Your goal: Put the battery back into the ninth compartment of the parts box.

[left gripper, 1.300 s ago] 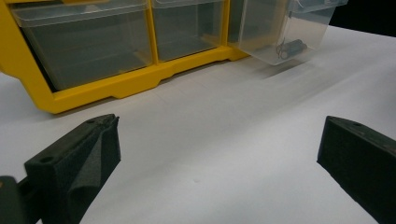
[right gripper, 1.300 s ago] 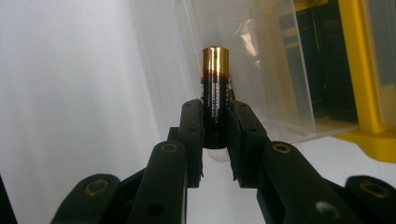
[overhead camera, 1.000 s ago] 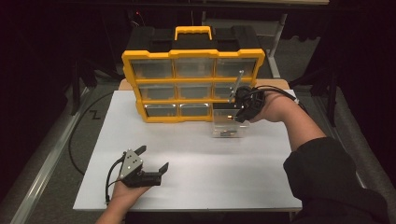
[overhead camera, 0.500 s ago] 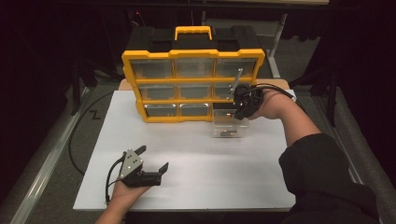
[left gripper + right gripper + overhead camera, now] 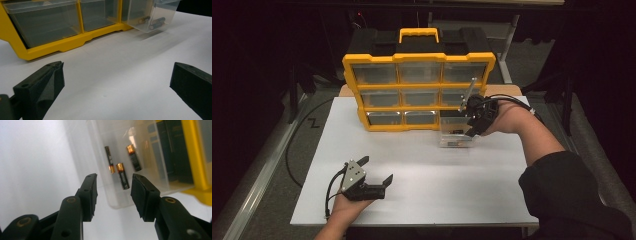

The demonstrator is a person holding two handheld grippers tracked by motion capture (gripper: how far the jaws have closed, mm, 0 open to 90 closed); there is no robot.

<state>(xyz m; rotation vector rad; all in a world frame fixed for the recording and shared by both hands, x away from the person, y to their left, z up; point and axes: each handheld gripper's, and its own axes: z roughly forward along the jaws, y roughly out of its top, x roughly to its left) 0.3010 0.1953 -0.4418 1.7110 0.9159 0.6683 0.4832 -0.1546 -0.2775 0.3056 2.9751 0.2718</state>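
A yellow organizer with clear drawers stands at the back of the white table. Its bottom right drawer is pulled out onto the table and holds three batteries. My right gripper hangs over this drawer, pointing down into it. Its jaws have just been opening and stand apart with nothing pressed between them; one battery lies in the drawer below the gap. My left gripper rests near the table's front left, wide open and empty, facing the organizer and the drawer.
The table is bare white between the two hands. A black cable runs along the floor on the left. The organizer's other drawers are pushed in.
The right hand has shifted only slightly over the pulled-out drawer. The left gripper and the drawer lie where they were.
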